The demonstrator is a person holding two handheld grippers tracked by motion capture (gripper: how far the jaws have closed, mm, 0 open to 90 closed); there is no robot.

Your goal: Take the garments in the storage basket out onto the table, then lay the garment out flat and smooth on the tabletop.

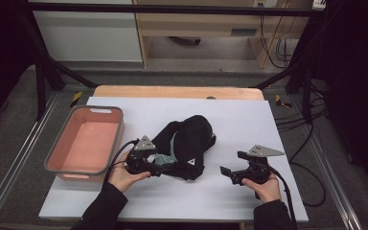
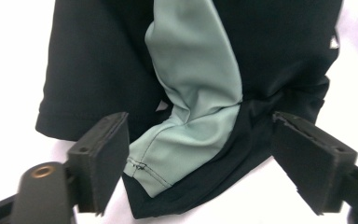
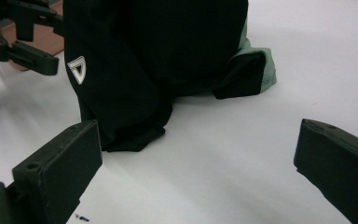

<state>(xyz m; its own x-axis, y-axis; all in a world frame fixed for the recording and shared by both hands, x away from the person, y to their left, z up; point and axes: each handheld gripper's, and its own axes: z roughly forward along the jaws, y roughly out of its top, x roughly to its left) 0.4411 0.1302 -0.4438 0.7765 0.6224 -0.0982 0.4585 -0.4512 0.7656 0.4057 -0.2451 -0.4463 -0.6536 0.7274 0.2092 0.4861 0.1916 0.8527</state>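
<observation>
A crumpled black garment point(image 1: 194, 139) with a pale green panel point(image 2: 196, 70) and a small white triangle logo point(image 3: 78, 68) lies in the middle of the white table cover point(image 1: 249, 120). My left gripper point(image 1: 160, 165) is at the garment's near left edge. Its jaws stand apart on either side of a fold of green and black cloth point(image 2: 200, 158), and I see no pad pressing on it. My right gripper point(image 1: 232, 164) stays open to the right of the garment, above bare cover point(image 3: 196, 168) with nothing between its jaws. The left gripper point(image 3: 23, 37) also appears far off in the right gripper view.
A pink bin point(image 1: 116, 139) with a grey rim stands on the left of the table with nothing in it. Black frame bars and cables run along both sides. A wooden table edge point(image 1: 177, 91) shows behind the white cover.
</observation>
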